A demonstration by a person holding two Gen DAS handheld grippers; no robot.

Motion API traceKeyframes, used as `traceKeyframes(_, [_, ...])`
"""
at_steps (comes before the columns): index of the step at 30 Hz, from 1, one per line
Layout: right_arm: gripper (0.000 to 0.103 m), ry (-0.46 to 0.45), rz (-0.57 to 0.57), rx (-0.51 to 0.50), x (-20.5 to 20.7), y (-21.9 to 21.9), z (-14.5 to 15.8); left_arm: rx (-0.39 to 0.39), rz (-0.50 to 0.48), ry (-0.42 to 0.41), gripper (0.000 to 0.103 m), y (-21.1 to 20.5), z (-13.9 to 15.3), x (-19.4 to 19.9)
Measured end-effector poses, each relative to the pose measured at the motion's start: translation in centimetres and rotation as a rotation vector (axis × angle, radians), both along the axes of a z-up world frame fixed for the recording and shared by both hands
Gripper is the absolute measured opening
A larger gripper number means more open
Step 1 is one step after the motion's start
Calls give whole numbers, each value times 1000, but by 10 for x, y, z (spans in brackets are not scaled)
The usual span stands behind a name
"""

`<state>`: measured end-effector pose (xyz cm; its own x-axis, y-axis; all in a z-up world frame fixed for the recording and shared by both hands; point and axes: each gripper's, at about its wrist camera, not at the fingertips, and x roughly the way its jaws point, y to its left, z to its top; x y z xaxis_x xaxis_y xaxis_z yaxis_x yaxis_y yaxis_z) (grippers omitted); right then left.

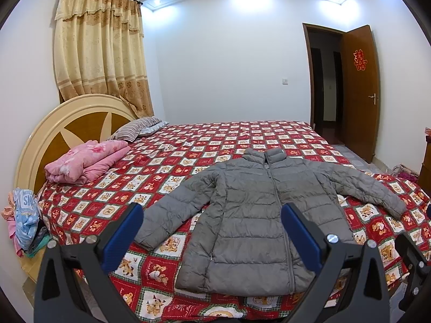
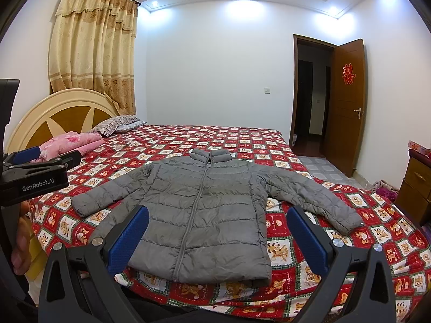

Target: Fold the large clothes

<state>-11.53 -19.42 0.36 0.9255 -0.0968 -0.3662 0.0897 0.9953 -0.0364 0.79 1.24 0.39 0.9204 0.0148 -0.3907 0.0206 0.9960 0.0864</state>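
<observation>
Open bedspread (image 2: 242, 140) w/ pink blanket (image 1: 86, 164) headboard-side.

The jacket (image 1: 250, 223) hem's right corner is hidden behind the left gripper's finger (image 1: 304, 234). At nine o'clock in the right wrist view, the left gripper (image 2: 48, 158) is cut off by the edge.
</observation>
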Motion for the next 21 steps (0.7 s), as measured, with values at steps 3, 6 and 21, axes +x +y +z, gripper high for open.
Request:
traceKeyframes(3, [102, 0, 4, 0, 0, 1, -1, -3, 0, -2, 103, 0, 0, 1])
traceKeyframes(6, [102, -4, 7, -4, -1, 2, -1, -5, 1, -6, 103, -1, 1, 0])
traceKeyframes(21, [102, -10, 34, -5, -2, 3, -2, -5, 1, -10, 103, -1, 1, -1])
